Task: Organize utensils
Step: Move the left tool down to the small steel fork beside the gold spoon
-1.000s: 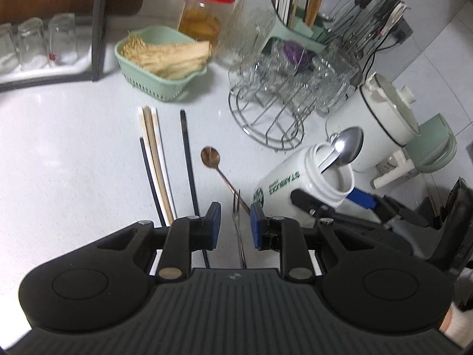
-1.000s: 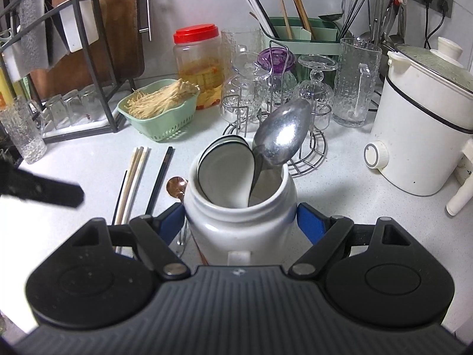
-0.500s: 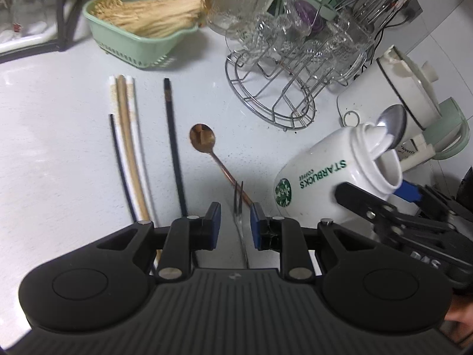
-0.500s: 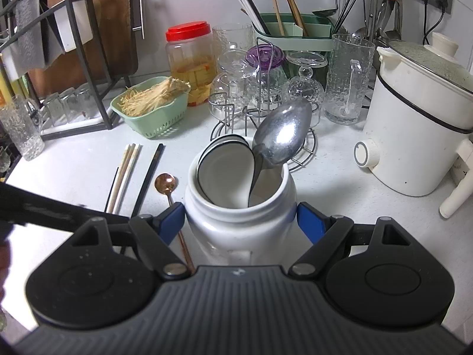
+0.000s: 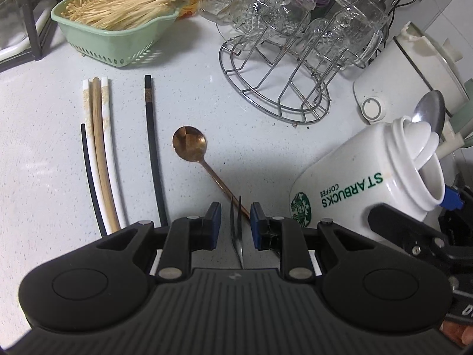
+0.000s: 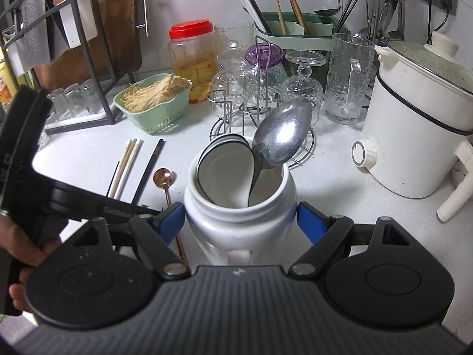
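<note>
In the left wrist view my left gripper [image 5: 235, 222] hovers low over the counter, open, with a steel fork [image 5: 237, 233] lying between its pads and touching neither. The fork's tines cross the handle of a copper spoon [image 5: 189, 145]. Left of that lie several chopsticks [image 5: 99, 148] and one black chopstick [image 5: 152, 148]. My right gripper [image 6: 241, 219] is shut on a white Starbucks jar [image 6: 239, 224], tilted in the left wrist view as the jar [image 5: 354, 189]. The jar holds a white ceramic spoon [image 6: 224, 171] and a steel spoon [image 6: 283, 130].
A green basket [image 5: 118, 44] of pale sticks stands at the back left. A wire rack with glasses [image 5: 280, 88] is behind the spoon. A white cooker [image 6: 414, 136] fills the right. A green utensil holder [image 6: 292, 38] and a red-lidded jar [image 6: 190, 56] line the wall.
My left gripper has sunk toward the counter and moved forward over the fork, and now shows at the left of the right wrist view. The right gripper and jar have stayed put.
</note>
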